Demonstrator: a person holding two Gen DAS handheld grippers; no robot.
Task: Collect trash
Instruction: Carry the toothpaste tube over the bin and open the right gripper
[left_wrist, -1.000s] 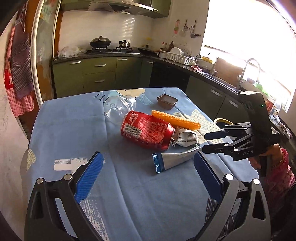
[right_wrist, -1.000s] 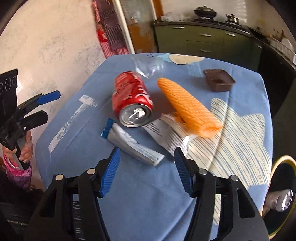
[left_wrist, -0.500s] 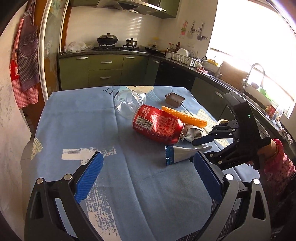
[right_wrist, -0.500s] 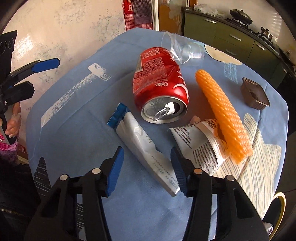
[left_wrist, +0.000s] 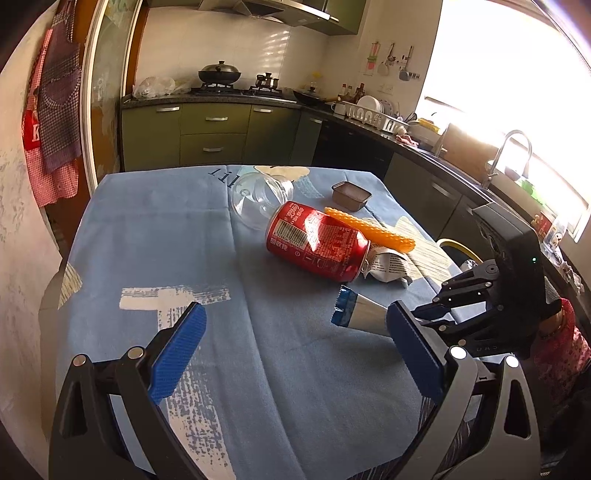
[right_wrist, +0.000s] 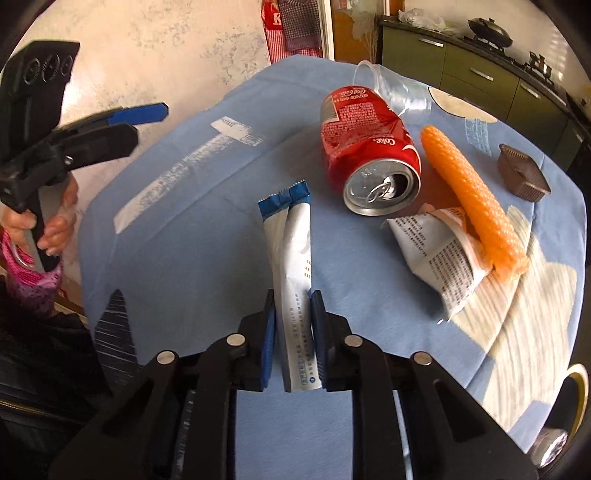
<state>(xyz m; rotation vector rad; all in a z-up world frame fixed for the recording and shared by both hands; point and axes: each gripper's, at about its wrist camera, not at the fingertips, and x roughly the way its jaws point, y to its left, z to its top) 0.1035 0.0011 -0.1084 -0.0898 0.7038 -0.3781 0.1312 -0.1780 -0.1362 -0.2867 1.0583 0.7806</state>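
Two grippers work over the blue tablecloth (right_wrist: 207, 266): the right gripper (right_wrist: 293, 339) pinches the near end of a white and blue sachet wrapper (right_wrist: 291, 240) lying flat, its pads pressed against both edges. Beyond it lie a dented red Coke can (right_wrist: 369, 155) on its side, a crumpled printed wrapper (right_wrist: 439, 254), an orange ridged stick (right_wrist: 476, 203), a clear plastic cup (right_wrist: 399, 92) and a brown tray (right_wrist: 521, 173). Near the table's left side, the left gripper (left_wrist: 295, 362) hovers with its jaws spread wide, holding nothing
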